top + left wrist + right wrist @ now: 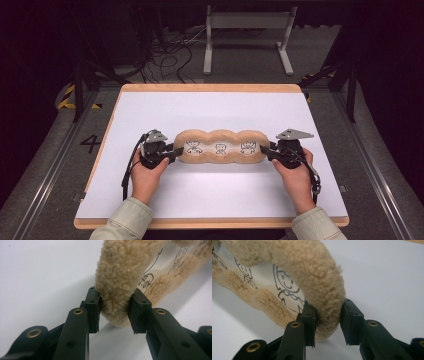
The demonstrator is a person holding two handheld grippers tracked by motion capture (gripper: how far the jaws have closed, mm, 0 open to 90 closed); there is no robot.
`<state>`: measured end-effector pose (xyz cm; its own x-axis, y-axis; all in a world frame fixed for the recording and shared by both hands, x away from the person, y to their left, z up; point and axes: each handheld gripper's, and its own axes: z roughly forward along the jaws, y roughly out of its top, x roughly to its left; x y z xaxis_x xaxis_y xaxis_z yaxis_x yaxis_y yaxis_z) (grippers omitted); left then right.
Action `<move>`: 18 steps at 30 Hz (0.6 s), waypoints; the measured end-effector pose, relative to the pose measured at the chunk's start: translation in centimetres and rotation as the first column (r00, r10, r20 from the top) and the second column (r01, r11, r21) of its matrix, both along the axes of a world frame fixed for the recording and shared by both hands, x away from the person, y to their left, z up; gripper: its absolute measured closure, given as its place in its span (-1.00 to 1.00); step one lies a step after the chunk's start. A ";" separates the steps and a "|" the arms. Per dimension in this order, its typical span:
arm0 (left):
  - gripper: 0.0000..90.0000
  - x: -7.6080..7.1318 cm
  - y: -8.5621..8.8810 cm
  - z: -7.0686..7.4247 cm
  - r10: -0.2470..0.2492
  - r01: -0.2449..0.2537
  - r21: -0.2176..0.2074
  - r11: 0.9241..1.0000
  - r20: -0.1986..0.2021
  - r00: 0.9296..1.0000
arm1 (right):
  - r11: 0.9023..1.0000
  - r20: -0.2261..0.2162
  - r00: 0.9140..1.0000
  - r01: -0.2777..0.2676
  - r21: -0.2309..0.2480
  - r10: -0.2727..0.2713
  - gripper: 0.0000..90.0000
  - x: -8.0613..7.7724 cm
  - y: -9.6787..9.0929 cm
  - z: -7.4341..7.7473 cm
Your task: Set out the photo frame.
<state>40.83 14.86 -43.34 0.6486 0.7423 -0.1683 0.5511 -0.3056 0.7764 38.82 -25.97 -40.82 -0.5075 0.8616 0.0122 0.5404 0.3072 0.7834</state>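
White counter [210, 195] w/ wooden rim, dark floor and cabling beyond; all positions below are ref'd to the fleece cushion [219, 147].

1. Near edge: two sleeved forearms enter from the front of the counter. Left hand [146, 175] sits at the cushion's left end, right hand [296, 176] at its right end. Neither is nearer; both are at the cushion, symmetric approx.

2. Left tongs [172, 153]: pinching the cushion's left end. In the left gripper view the pads [93, 305] press into the fleece roll [117, 285] from both sides, pile visibly squeezed between them. Not spread, not fully pressed together: held part-way by the thick edge.

3. Right tongs [266, 151]: same config at the right end. In the right gripper view the pads [310, 320] bite the rounded fleece rim [322, 290], w/ the printed cartoon panel [284, 287] just inboard.

4. Cushion: three-lobed, tan, long axis running left-right across the counter, i.e. directly along the line joining the two tongs. Lies mid-counter, slightly toward the front. The gripper views suggest the ends ride just above the surface; contact at centre can't be confirmed.

5. Key relation: axis and tongs are collinear, grips opposed. Judgement: any next move (lift, carry, stretch) needs both hands travelling together, else the soft body sags or twists.

6. Far side: grey frame legs [247, 40] on the floor, well apart from the cushion.
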 end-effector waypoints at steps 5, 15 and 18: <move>0.37 -0.2 -0.1 0.0 0.014 -0.014 0.009 1.000 0.020 1.000 | 1.000 -0.010 1.000 -0.006 0.018 0.006 0.40 0.0 -0.2 0.0; -0.29 -0.6 0.4 0.6 -0.007 0.007 0.007 1.000 0.000 1.000 | 0.999 -0.006 1.000 -0.014 0.040 0.015 -0.11 -0.8 -1.4 0.3; -0.31 -1.4 0.6 1.3 -0.023 0.022 0.015 1.000 0.024 0.999 | 0.998 0.009 0.999 -0.034 0.047 0.033 -0.17 -1.4 -1.7 0.7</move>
